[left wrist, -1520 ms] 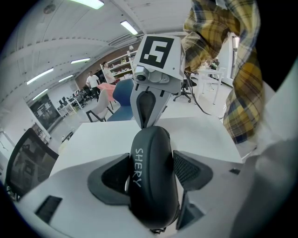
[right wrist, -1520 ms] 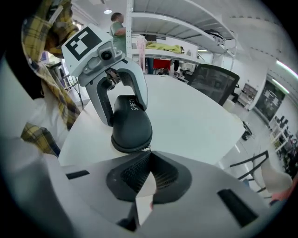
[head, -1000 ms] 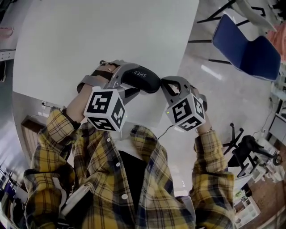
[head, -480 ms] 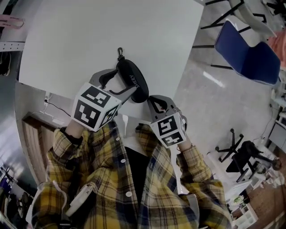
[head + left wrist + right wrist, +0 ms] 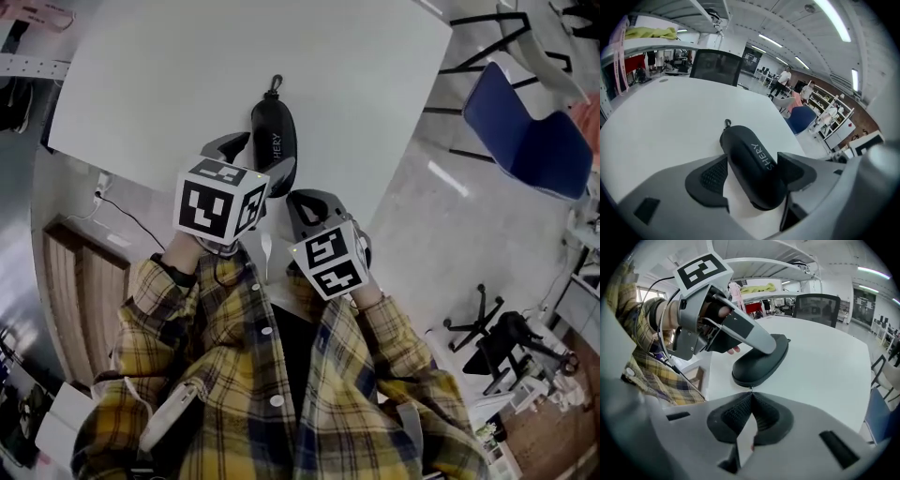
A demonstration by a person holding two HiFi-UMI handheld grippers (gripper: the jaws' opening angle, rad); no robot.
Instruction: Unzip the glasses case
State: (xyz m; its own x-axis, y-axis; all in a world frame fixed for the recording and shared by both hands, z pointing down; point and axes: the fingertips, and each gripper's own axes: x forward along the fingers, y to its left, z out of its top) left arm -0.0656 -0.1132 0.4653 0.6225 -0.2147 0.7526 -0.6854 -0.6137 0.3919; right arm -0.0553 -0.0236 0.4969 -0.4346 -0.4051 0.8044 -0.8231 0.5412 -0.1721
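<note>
Case: the black case (image 5: 274,145) lies on the bench by its near edge. Its long axis runs away from the person, with the clip (image 5: 276,84) at the far end.
Left gripper (image 5: 751,161): it straddles the case's middle. The jaws are wide and have just been opening, with no clear squeeze on the case between them.
Right gripper (image 5: 751,395): it sits at the case's near end. The jaws are closed together, and a pinched zip pull cannot be confirmed.
Next move: the right gripper looks best placed to pull along that axis.
Bench (image 5: 187,75): white and smooth.
Room: a blue chair (image 5: 525,127) stands to the right.
</note>
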